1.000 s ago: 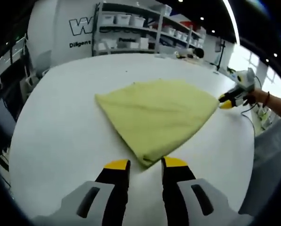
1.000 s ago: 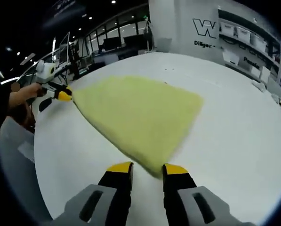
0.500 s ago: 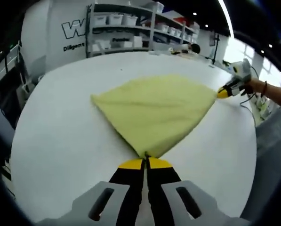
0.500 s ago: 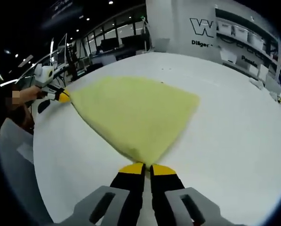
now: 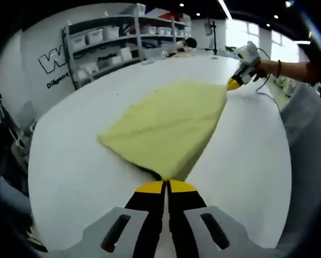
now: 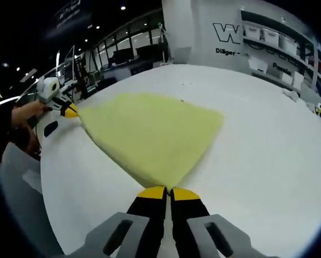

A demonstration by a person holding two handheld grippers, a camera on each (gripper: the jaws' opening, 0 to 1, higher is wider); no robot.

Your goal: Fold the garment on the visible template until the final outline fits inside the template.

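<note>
Both grippers clamped on the cloth's corners — the near edge now lifting

The left gripper and right gripper, jaws apart a second ago, are pinched together on neighbouring corners of the yellow cloth — it lies mid-table, its left-gripper corner raised since.

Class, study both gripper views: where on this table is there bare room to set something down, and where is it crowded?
Bare white table lies between the yellow garment and the shelving side, and between it and the person's edge. It is crowded at the two corners that the left gripper and right gripper pinch.
</note>
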